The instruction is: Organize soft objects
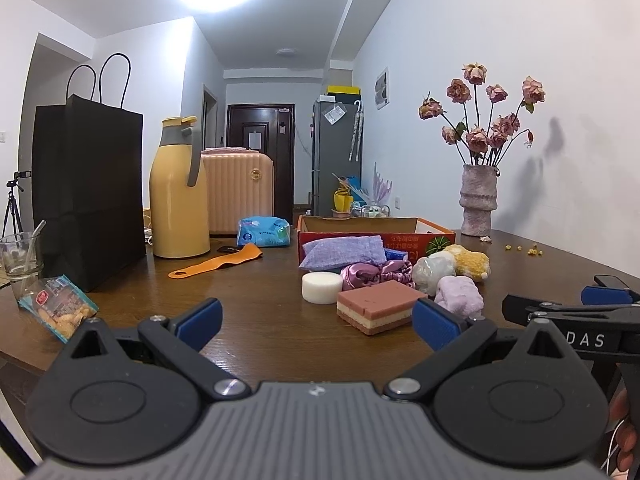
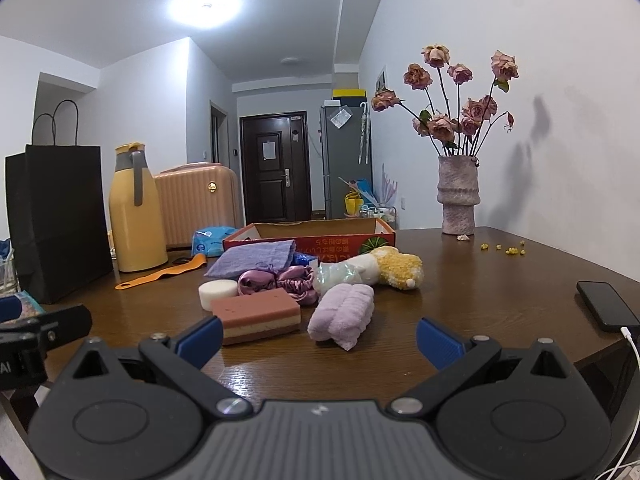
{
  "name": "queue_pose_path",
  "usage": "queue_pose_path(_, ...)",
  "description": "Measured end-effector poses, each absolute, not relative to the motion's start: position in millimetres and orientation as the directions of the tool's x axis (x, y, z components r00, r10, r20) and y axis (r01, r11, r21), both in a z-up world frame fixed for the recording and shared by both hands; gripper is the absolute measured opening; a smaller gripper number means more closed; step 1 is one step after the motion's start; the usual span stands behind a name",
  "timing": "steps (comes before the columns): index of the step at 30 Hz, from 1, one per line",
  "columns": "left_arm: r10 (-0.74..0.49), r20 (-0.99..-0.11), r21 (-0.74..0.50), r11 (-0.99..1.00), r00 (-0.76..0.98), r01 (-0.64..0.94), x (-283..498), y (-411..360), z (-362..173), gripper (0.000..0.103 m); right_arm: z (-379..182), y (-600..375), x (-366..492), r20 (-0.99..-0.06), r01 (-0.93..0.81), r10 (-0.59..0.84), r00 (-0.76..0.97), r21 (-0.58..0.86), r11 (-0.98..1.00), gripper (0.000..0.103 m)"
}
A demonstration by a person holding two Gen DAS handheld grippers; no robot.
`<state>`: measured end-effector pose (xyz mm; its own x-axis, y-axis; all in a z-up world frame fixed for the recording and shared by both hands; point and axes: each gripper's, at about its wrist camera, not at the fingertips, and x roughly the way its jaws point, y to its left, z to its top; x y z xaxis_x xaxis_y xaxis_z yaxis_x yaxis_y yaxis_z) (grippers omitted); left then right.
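Soft things lie in a cluster before an open red cardboard box (image 1: 312, 236) (image 2: 384, 234): a pink layered sponge (image 1: 378, 304) (image 2: 258, 314), a white round sponge (image 1: 322, 287) (image 2: 217, 293), a lilac rolled towel (image 1: 460, 294) (image 2: 344, 314), a purple satin scrunchie (image 1: 372, 274) (image 2: 276, 282), a lilac fabric pouch (image 1: 344, 254) (image 2: 252, 258), a pale wrapped bundle (image 1: 434, 270) (image 2: 340, 274) and a yellow-and-white plush (image 1: 472, 262) (image 2: 400, 266). My left gripper (image 1: 316, 322) is open and empty, just short of the pink sponge. My right gripper (image 2: 320, 338) is open and empty, just short of the towel.
On the brown table (image 1: 248, 300) stand a black paper bag (image 1: 88, 196), a yellow thermos (image 1: 178, 196), a glass (image 1: 20, 260) and a vase of dried roses (image 2: 458, 196). An orange strap (image 1: 216, 264), a blue wipes pack (image 1: 264, 232), a snack packet (image 1: 56, 306) and a phone (image 2: 608, 310) lie around.
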<state>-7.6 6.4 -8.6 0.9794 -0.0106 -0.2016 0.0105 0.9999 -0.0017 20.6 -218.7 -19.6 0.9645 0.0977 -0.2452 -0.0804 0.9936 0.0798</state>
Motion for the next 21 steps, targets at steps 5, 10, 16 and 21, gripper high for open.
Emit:
queue_pose_path(5,-0.018,-0.205,0.002,1.0,0.979,0.019,-8.0,4.2,-9.8,0.103,-21.0,-220.5,20.2,-0.25,-0.072,0.09,0.964,0.083,0.994,0.103)
queue_pose_path(10,-0.023,-0.204,0.004,1.0,0.979,0.024,-8.3,4.3,-9.3,0.103,-21.5,-221.5,20.4,-0.252,-0.064,0.083,0.964,0.084,0.994,0.103)
queue_pose_path(16,-0.026,-0.203,0.003,1.0,0.979,0.027,-9.7,4.9,-9.9,0.103,-21.4,-220.7,20.6,-0.249,-0.066,0.084,0.965,0.081,0.995,0.103)
queue_pose_path(21,-0.029,-0.198,0.001,1.0,0.98,0.03,-10.4,5.8,-10.1,0.103,-21.9,-221.1,21.0,-0.255,-0.058,0.077,0.964,0.083,0.995,0.103)
